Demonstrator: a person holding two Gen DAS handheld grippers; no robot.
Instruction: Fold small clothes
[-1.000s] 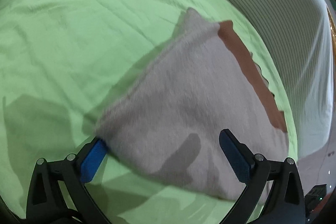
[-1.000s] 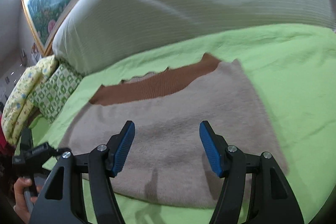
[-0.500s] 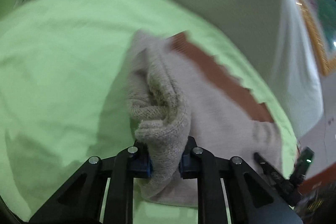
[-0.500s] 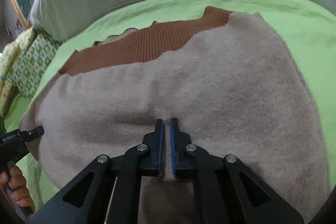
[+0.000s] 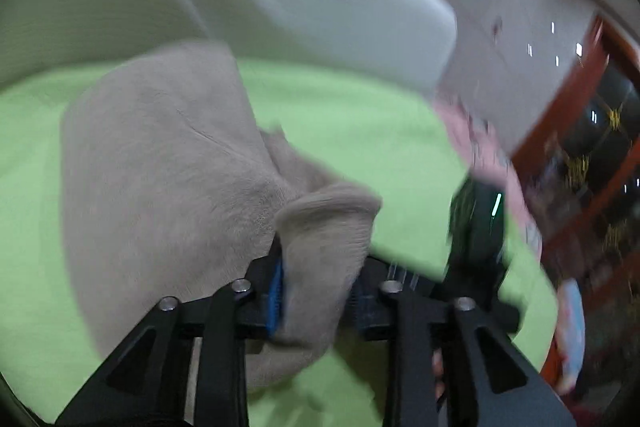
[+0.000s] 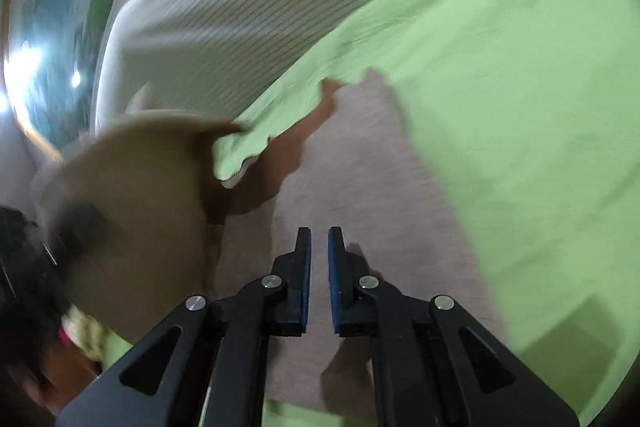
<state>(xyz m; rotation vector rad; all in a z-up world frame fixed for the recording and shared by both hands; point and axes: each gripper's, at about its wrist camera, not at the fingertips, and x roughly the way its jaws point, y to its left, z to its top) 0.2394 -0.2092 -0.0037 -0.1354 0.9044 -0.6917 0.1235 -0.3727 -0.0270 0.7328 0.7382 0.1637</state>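
A small beige knit garment (image 5: 160,163) with a brown ribbed band (image 6: 296,143) lies on the green bed sheet (image 5: 352,115). My left gripper (image 5: 320,267) is shut on a bunched corner of the garment and holds it lifted, so that side curls up and over; the raised flap (image 6: 132,195) shows at the left of the right wrist view. My right gripper (image 6: 319,251) is shut, with nothing between its pads, and rests on the flat part of the garment (image 6: 360,187). The right gripper also shows in the left wrist view (image 5: 476,227), blurred.
A white ribbed headboard cushion (image 6: 240,15) runs along the far edge of the bed. Green sheet (image 6: 520,107) lies to the right of the garment. A wooden cabinet (image 5: 580,167) and pink cloth (image 5: 480,143) stand past the bed's side.
My left gripper closed on the garment's corner and has swung it up and across. My right gripper closed and pressed down on the garment, then turned.
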